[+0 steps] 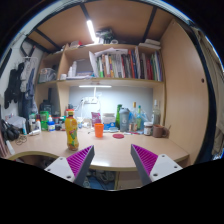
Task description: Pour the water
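While we look out along the claw, we see its two fingers at the bottom centre of the frame, spread wide with nothing between them. The magenta pads face each other across an open gap, one at lower left of centre and one at lower right.

Beyond the fingers, across the middle of the frame, runs a pale wooden desk. Its near part is bare. On it, left of centre and just above the left finger, stands a yellow bottle with a red cap, upright and well apart from the claw. A little right of it, farther back, we see a small orange cup, also upright. We cannot tell whether either holds water.

Along the back of the desk, centre and right, stands a row of smaller bottles and jars, too small for us to tell apart. At the left of the frame more clutter sits on the desk, and dark things hang on the wall above it.

In the upper middle of the frame we see a shelf packed with upright books. Above it, at top centre, a strip light glows on the ceiling, and a second light shines under the shelf.
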The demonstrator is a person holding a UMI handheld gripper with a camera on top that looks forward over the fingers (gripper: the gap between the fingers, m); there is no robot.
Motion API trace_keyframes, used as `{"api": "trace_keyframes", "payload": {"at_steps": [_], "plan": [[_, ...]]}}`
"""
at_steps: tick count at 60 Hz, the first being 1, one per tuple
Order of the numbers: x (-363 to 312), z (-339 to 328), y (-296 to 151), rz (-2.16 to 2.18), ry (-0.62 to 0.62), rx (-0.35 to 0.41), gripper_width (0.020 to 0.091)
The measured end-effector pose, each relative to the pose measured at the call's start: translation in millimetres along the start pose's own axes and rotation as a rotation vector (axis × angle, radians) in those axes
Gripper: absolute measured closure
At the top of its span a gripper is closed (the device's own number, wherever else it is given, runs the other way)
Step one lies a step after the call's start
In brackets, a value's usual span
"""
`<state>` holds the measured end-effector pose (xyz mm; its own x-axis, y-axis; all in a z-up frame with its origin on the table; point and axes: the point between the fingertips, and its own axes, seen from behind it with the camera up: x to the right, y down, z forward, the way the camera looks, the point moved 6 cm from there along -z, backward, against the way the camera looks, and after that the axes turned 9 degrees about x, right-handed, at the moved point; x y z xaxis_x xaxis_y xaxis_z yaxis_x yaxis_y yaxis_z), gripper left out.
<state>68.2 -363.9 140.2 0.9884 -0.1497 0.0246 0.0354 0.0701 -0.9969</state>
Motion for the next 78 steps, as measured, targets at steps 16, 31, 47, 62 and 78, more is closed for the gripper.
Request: {"api": "trace_keyframes", "payload": {"at_steps": [16,31,47,62,78], "plan": [[8.4,13.4,-2.9,0.028,0.013,0.024,0.0288],[-61.7,33.3,20.9,0.018,-0.157,0.033,0.0281],[-184.3,138.8,56.5,-0.002,-0.258,0.007,0.0256],[-224.2,216.8,72.7,-0.026,-0.202,-0.037,0.0254],[-221.0,268.1,66.8,0.046,-0.122,-0.055,0.0534]]}}
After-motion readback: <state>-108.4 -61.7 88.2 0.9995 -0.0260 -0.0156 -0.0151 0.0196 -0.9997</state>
